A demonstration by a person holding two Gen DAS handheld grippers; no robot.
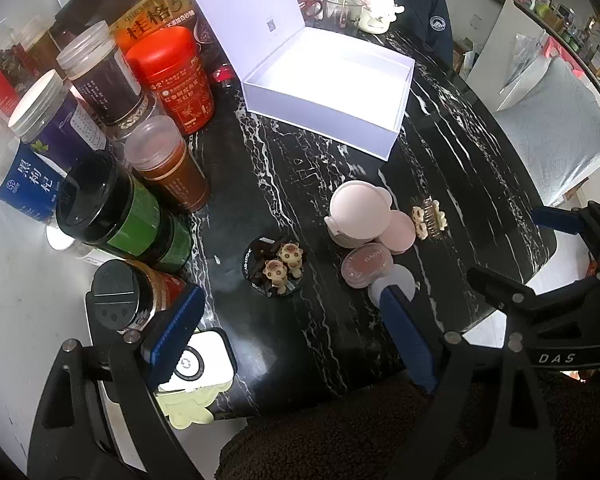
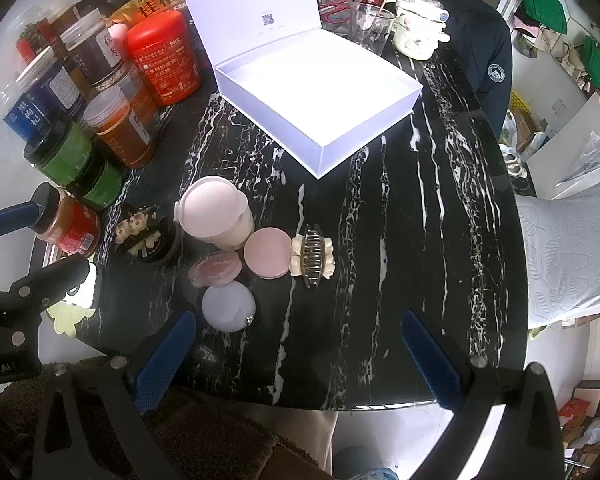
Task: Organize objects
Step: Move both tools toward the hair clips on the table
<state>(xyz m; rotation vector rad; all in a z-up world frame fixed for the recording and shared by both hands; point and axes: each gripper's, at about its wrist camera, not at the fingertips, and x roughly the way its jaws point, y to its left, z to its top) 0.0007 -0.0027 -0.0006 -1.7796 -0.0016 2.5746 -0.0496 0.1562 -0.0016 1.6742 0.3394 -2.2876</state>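
Observation:
An open white box (image 1: pixel 332 92) (image 2: pixel 320 92) with its lid up stands on the black marble table (image 1: pixel 284 184) (image 2: pixel 412 216). In front of it lie a pink lidded tub (image 1: pixel 359 216) (image 2: pixel 214 216), a pink round compact (image 2: pixel 267 253), a small blush pot (image 2: pixel 217 270), a pale lilac disc (image 2: pixel 228 307), a hair claw clip (image 1: pixel 429 216) (image 2: pixel 313 256) and a black dish with small figurines (image 1: pixel 278 268) (image 2: pixel 146 238). My left gripper (image 1: pixel 288 340) is open and empty above the near edge. My right gripper (image 2: pixel 296 356) is open and empty, also near the edge.
Several jars and tins (image 1: pixel 112 152) (image 2: pixel 112 92) crowd the table's left side. A white device (image 1: pixel 204 360) lies at the near left corner. Glass cups and a cream pot (image 2: pixel 416 36) stand behind the box. A dark jacket (image 2: pixel 484 56) hangs at the far right.

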